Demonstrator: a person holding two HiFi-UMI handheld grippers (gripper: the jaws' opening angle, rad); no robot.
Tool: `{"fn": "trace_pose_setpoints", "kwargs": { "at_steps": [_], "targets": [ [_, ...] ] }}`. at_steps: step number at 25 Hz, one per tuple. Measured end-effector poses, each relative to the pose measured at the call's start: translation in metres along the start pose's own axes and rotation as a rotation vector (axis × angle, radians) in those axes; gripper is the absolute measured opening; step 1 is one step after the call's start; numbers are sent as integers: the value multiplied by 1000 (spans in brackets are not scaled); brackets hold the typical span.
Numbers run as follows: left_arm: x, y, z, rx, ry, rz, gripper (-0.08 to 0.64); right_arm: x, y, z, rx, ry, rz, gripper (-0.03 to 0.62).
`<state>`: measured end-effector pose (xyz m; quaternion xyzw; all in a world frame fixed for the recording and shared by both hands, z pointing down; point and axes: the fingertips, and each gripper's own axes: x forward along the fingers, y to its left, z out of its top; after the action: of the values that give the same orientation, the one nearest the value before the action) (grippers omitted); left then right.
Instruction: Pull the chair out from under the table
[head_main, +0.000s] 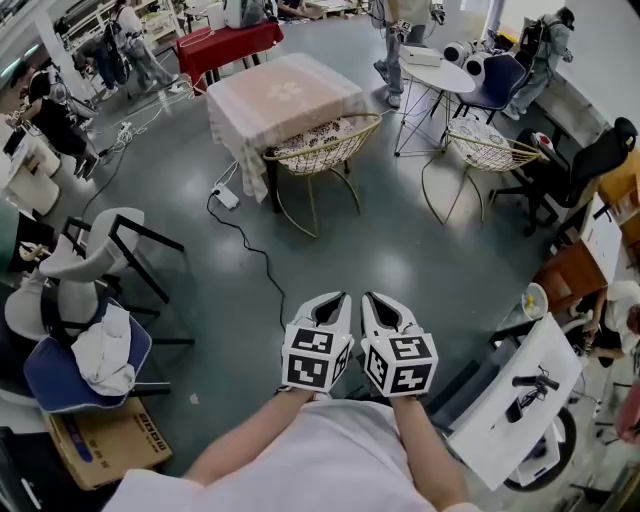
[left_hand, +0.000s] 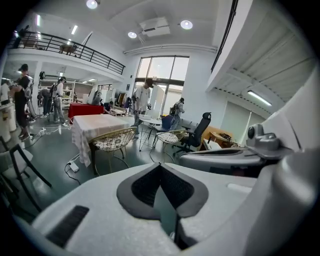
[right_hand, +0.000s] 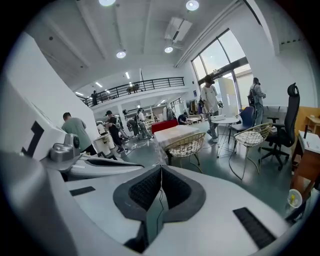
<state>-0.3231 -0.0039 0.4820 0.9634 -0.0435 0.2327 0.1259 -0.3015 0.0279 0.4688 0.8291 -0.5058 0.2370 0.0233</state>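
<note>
A gold wire chair (head_main: 318, 150) with a patterned cushion stands tucked against the square table (head_main: 285, 95) draped in a pale pink cloth. The same chair (left_hand: 113, 141) and table (left_hand: 97, 125) show far off in the left gripper view, and again as chair (right_hand: 186, 145) and table (right_hand: 175, 134) in the right gripper view. My left gripper (head_main: 331, 305) and right gripper (head_main: 377, 305) are held side by side close to my body, well short of the chair. Both are shut with nothing between the pads.
A second wire chair (head_main: 485, 152) stands to the right beside a small round white table (head_main: 435, 75). A power strip and cable (head_main: 228, 198) lie on the floor left of the chair. Black chairs (head_main: 120, 250) crowd the left; desks and an office chair (head_main: 575, 170) line the right. People stand at the back.
</note>
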Motion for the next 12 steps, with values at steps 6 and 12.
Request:
{"fn": "trace_pose_setpoints", "kwargs": {
  "at_steps": [6,12],
  "targets": [
    [32,7,10,-7,7,12,3,25,-27,3,24,2,20,3],
    [89,17,33,-26,28,67,3,64,-75,27,32,11,67,3]
  ]
}}
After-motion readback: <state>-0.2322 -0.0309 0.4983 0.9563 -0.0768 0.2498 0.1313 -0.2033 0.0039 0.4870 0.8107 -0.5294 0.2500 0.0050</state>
